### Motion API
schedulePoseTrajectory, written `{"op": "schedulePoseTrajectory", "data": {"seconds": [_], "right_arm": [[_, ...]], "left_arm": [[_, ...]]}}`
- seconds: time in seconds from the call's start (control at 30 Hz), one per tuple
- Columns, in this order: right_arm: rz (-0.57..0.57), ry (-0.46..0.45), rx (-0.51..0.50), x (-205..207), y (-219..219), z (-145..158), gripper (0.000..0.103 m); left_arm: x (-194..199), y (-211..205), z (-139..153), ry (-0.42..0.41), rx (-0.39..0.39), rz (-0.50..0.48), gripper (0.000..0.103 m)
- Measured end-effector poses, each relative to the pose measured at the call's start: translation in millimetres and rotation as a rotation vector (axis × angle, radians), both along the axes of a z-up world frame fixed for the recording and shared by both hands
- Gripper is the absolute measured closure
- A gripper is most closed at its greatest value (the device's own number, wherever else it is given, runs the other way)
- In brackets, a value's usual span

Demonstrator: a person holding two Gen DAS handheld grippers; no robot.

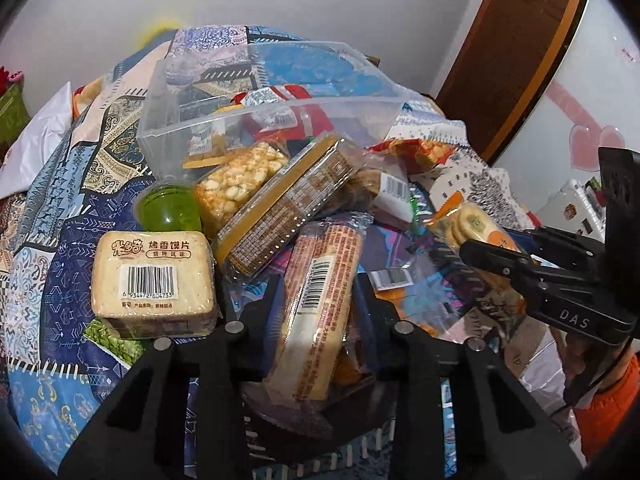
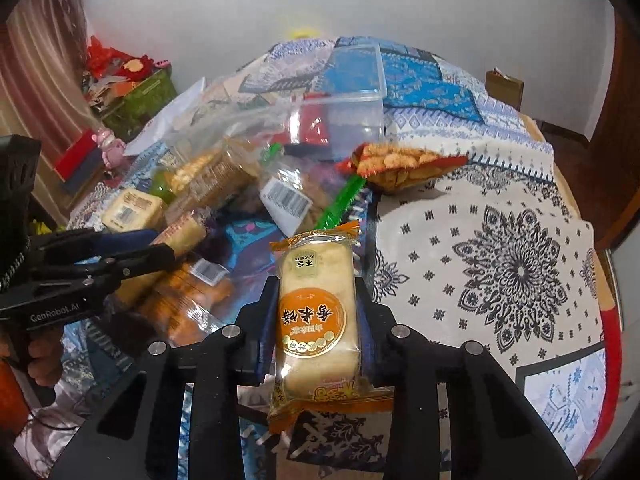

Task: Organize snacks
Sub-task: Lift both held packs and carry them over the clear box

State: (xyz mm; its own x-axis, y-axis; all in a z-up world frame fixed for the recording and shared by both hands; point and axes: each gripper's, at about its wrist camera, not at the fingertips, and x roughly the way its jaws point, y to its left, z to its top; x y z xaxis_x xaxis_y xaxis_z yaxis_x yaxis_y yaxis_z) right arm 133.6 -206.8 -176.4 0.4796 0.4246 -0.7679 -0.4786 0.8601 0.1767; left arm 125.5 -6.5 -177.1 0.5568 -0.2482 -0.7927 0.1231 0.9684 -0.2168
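My left gripper [image 1: 318, 300] is shut on a long rice-cracker pack [image 1: 320, 304] with a barcode, held above the snack pile. My right gripper [image 2: 318, 312] is shut on an orange-labelled rice-cracker pack [image 2: 316, 320]; it also shows in the left wrist view [image 1: 476, 228]. A clear plastic bin [image 1: 224, 92] lies tilted behind the pile with red packs inside; it shows in the right wrist view [image 2: 340, 108] too. In the pile lie a square toast-slice pack [image 1: 152, 280], a green jelly cup [image 1: 170, 208], a popcorn-like pack [image 1: 240, 184] and a brown biscuit tray [image 1: 288, 208].
A red snack bag [image 2: 404, 164] and a green-sealed clear bag [image 2: 288, 196] lie on the patterned cloth [image 2: 500, 260]. A wooden door [image 1: 508, 48] stands at the right. Boxes and red decorations [image 2: 120, 80] sit by the wall at the left.
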Motion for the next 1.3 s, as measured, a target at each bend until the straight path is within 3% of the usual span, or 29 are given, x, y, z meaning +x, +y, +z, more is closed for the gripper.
{"op": "schedulePoseTrajectory", "data": {"seconds": [0.03,0.07,0.37,0.43,0.5,0.7,1.0,1.3], "right_arm": [[0.000,-0.008,0.003,0,0,3,0.072],[0.001,-0.014,0.007,0,1,5,0.072],[0.012,-0.050,0.050,4,8,22,0.072],[0.018,-0.051,0.056,4,10,24,0.072],[0.024,-0.053,0.056,4,12,24,0.072],[0.031,-0.058,0.064,5,14,27,0.072],[0.046,-0.065,0.083,3,18,31,0.072],[0.039,-0.082,0.099,6,16,39,0.072]], "left_arm": [[-1,0,1,-0.004,0.002,0.001,0.072],[-2,-1,3,-0.007,0.002,-0.002,0.081],[-3,7,8,-0.004,0.003,0.035,0.082],[1,11,2,0.026,-0.006,0.040,0.075],[5,18,-7,0.057,-0.016,0.055,0.058],[11,22,-24,0.089,-0.033,0.052,0.048],[21,13,-38,0.093,0.008,0.034,0.048],[4,9,-23,0.043,0.043,0.037,0.055]]}}
